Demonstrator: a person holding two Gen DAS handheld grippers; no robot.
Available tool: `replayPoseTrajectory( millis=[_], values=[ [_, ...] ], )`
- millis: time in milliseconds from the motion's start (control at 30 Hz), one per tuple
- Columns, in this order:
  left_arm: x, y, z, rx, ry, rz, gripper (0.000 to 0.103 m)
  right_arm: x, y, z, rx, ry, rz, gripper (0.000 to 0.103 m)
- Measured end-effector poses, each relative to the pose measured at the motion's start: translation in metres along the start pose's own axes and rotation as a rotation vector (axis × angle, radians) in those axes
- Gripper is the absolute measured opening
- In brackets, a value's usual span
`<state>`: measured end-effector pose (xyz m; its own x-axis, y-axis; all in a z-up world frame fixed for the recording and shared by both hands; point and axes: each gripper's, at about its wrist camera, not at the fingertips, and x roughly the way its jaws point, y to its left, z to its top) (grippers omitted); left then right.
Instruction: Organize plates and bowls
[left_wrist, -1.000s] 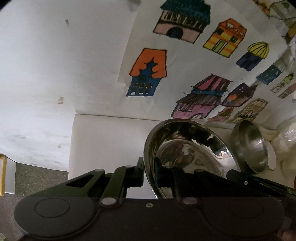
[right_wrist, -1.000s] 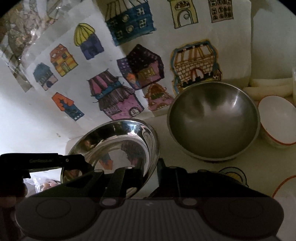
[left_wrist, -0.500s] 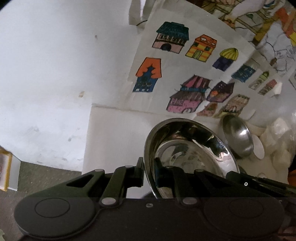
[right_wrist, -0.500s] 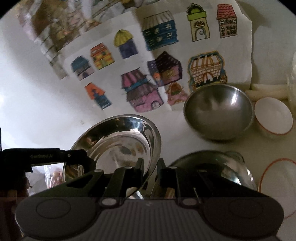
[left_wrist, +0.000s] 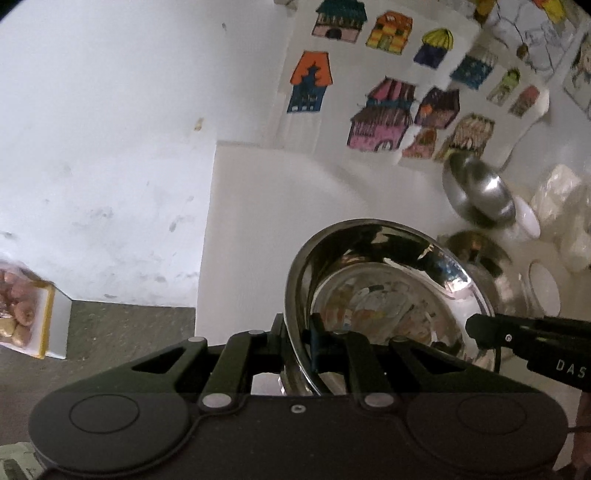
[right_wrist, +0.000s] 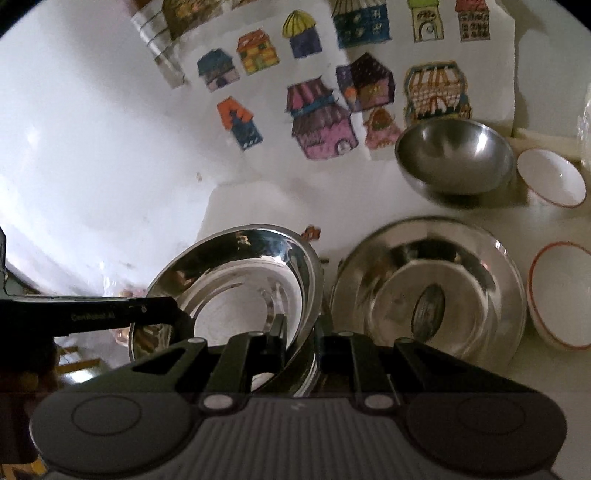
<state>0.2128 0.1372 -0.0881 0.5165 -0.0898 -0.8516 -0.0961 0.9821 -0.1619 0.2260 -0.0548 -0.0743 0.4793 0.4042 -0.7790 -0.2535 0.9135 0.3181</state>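
Through the left wrist view, my left gripper (left_wrist: 297, 332) pinches the near rim of the steel plate (left_wrist: 384, 288), held tilted above the white table (left_wrist: 258, 206). From the right wrist view, my right gripper (right_wrist: 301, 332) clamps the opposite rim, beside a second steel plate (right_wrist: 428, 288) and steel bowl (right_wrist: 454, 158).

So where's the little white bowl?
In the right wrist view, the white bowl sits at the far right, beside the round steel bowl, under the house drawings.
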Motion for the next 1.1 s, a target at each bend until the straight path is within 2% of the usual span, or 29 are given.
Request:
replayPoseTrajectory(
  millis=[433, 833, 1100],
  values=[
    [0.007, -0.01, -0.015, 0.093, 0.017, 0.045, 0.017, 0.003, 0.008, -0.012, -0.04, 0.047, -0.033, 0.019],
    [0.017, -0.008, -0.016, 0.094, 0.042, 0.063, 0.02, 0.009, 0.012, -0.011, -0.078, 0.065, -0.055, 0.02],
    [0.026, -0.012, -0.016, 0.105, 0.067, 0.081, 0.021, 0.01, 0.014, -0.011, -0.098, 0.054, -0.064, 0.03]
  ],
)
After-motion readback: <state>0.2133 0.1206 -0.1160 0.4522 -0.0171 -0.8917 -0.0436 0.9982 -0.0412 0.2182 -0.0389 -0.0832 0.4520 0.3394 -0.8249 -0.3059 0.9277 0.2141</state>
